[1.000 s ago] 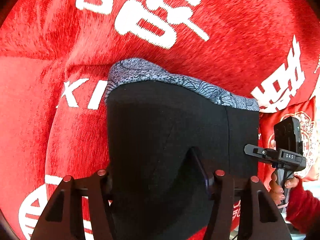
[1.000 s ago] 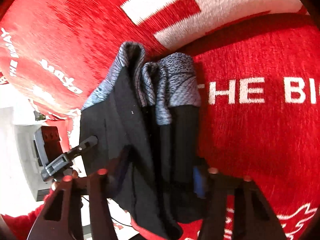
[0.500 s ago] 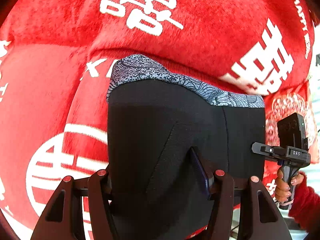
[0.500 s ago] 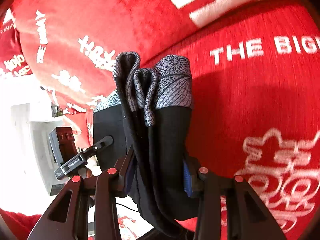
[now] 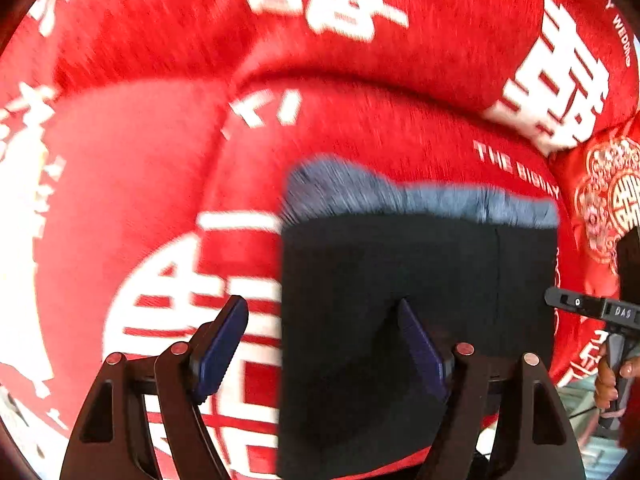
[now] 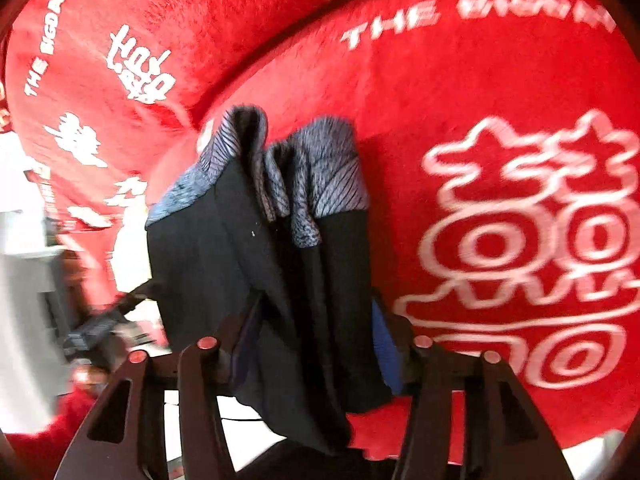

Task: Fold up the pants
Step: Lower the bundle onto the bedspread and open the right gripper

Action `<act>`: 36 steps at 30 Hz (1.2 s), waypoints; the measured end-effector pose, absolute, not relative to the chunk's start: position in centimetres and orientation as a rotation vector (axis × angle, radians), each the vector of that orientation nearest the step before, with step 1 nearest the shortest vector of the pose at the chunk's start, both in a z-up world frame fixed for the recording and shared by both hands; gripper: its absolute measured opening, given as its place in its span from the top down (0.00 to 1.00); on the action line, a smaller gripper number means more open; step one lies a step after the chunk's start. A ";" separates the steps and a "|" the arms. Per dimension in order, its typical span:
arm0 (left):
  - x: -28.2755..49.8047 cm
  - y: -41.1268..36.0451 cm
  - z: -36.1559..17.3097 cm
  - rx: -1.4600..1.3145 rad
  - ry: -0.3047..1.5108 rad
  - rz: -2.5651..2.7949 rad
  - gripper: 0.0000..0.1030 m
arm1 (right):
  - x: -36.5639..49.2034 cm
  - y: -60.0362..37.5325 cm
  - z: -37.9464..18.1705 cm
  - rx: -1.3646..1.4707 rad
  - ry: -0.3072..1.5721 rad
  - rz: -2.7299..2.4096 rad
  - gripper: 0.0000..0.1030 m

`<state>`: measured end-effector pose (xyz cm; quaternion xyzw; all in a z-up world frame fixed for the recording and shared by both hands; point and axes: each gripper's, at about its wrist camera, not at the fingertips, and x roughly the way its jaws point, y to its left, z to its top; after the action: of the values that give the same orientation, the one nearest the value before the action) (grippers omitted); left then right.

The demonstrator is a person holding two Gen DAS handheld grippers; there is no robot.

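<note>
Left wrist view: left gripper point(image 5: 322, 334) is spread wide — left pad clear over the red blanket point(image 5: 132, 184), right pad lying against the pants point(image 5: 416, 288) w/o pinching them, so nothing's held on this side. Right wrist view: right gripper point(image 6: 316, 320) is clenched on the bunched black fabric, several layers stacked between the jaws, grey patterned waistband point(image 6: 304, 168) flopping at the far end. Pants hang as a folded bundle just above the blanket, carried by the right claw alone; its handle and the person's hand point(image 5: 612, 372) show at the left view's edge. Risk, as I judge it: one-sided grip on a thick stack — inner layers could slip out and the fold opens up. Both views are motion-blurred, so a fast swing would make that worse. Waistband layers already splay apart, prob. landing uneven.
</note>
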<state>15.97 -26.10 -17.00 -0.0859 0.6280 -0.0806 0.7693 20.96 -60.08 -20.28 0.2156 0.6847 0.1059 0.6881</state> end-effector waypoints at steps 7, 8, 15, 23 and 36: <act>18.8 -27.4 -13.9 -0.216 1.236 -0.275 0.24 | 21.5 -59.3 -16.0 0.404 1.393 0.225 0.73; 19.2 -28.5 -14.2 -0.206 1.236 -0.300 0.24 | 21.9 -58.7 -16.0 0.399 1.390 0.242 0.73; 19.4 -31.2 -19.0 -0.108 1.291 -0.300 0.24 | 24.6 -54.7 -19.4 0.338 1.441 0.261 0.75; 19.5 -29.8 -21.0 -0.155 1.333 -0.235 0.12 | 24.6 -55.1 -20.8 0.345 1.439 0.285 0.81; 10.6 -29.1 -19.7 -0.070 1.429 -0.078 0.10 | 14.6 -54.7 -18.2 0.213 1.506 0.180 0.59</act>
<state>10.58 -29.15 -19.74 -0.0323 0.6548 -0.0359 0.7543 14.64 -54.74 -18.19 0.0962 0.6814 0.0813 0.7210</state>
